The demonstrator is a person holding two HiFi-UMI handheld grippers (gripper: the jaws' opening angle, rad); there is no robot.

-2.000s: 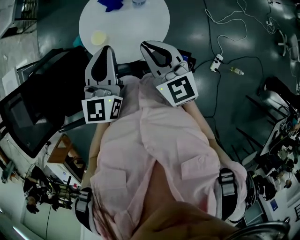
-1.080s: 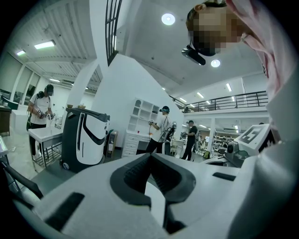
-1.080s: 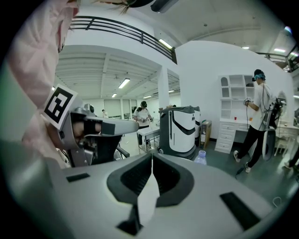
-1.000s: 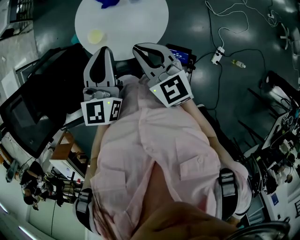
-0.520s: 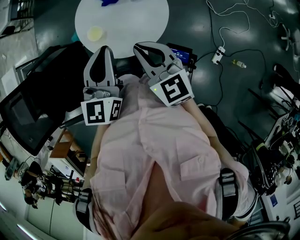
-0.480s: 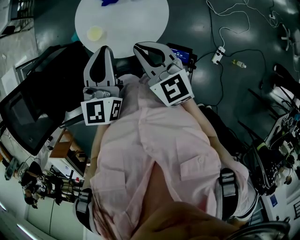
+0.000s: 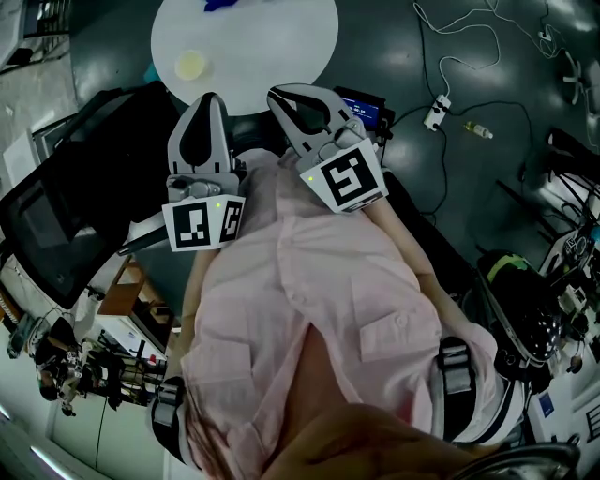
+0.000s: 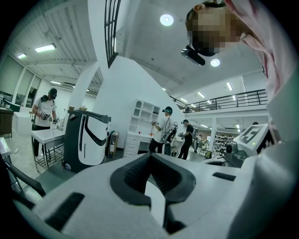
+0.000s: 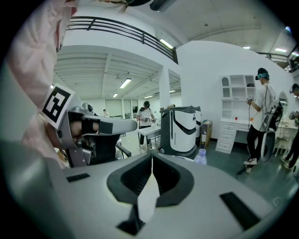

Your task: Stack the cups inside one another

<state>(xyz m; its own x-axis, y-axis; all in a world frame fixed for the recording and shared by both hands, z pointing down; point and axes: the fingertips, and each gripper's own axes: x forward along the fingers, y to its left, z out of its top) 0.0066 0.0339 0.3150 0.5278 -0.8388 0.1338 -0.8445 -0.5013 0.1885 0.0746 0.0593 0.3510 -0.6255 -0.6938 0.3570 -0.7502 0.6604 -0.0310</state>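
- Cups are sitting out on the round white worktop (image 7: 272, 47) ahead of the person: one pale yellow round cup (image 7: 191, 66) is standing mouth-up on the worktop's left part, and a blue thing (image 7: 221, 4) is lying at its far edge, cut by the frame, so whether it is more cups cannot be told.
- The grey left gripper (image 7: 208, 97) is being held close against the person's pink shirt (image 7: 309, 309), pointing forward toward the worktop's near edge; its dark ribbed fingers (image 8: 131, 175) are meeting at the tips with nothing between them.
- The grey right gripper (image 7: 278, 93) is being held just beside it, leaning toward the left one; its fingers (image 9: 133, 177) are likewise pressing together on nothing.
- Neither gripper view is showing any cup: both are looking out level across the hall, where other people are working, a white-and-black machine (image 8: 86, 140) is standing, and a clear plastic bottle (image 9: 200, 158) is showing just past the right gripper's tips.
- Stacking is not under way, judging from this: no cup is being held and both grippers are well apart from the worktop's things.
- The yellow cup is lying almost straight ahead of the left gripper's fingers and off to the left of the right one, so the left is the nearer; with its mouth facing up, a reach would probably be calling for the fingers to spread and tip down over its rim.
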